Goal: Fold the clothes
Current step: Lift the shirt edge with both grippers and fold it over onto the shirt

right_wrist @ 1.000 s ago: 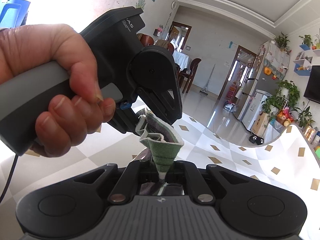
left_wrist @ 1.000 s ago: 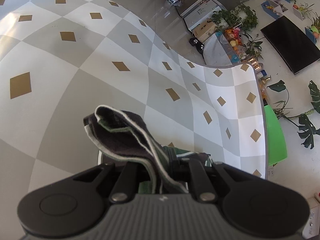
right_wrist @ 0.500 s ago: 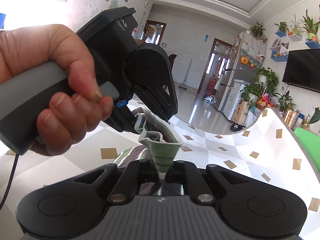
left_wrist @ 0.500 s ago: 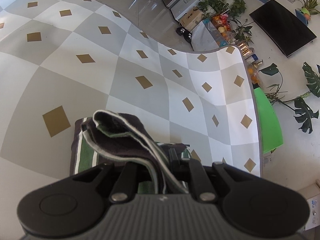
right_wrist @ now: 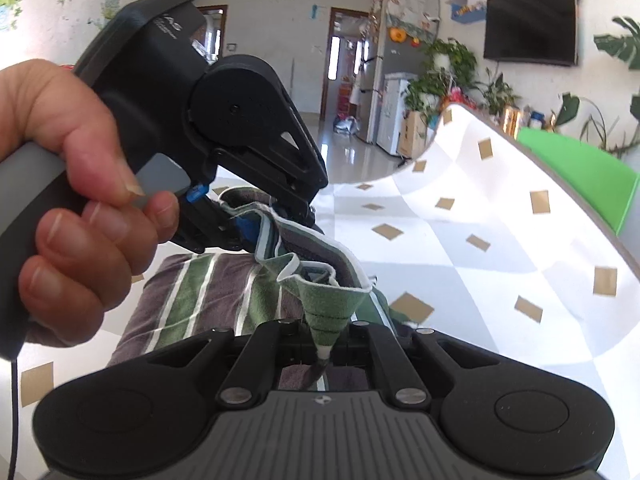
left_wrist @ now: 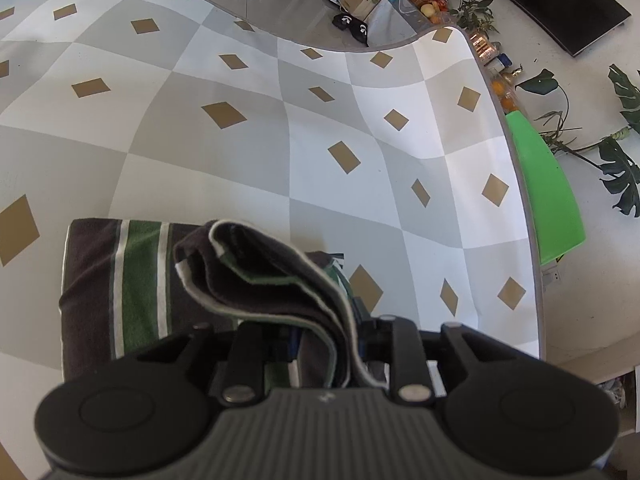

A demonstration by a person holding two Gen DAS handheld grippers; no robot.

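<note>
Lowered since a second ago: more of the striped garment [left_wrist: 120,280] now shows flat on the desk [left_wrist: 280,152] beneath your left tool [left_wrist: 320,344], and the right wrist view tips down toward it too.

Garment is dark brown with green and white stripes, part lying folded on the checked cloth at the near left, part lifted. Your left tool is clenched on a doubled, white-trimmed edge that arcs up and over the flat part. Your right tool [right_wrist: 322,354] pinches a bunched green corner [right_wrist: 332,304] of the same garment just beside it. Both hold one edge high, likely so the raised layer can be carried across and laid over the flat part without dragging.

Your left hand [right_wrist: 80,200] grips the left tool's handle close in front of the right camera, hiding the far left of the desk. Green chair [left_wrist: 552,200] sits off the right edge, plants [left_wrist: 616,160] and a TV [right_wrist: 528,24] well beyond. Nothing else lies on the desk near the garment in view.
</note>
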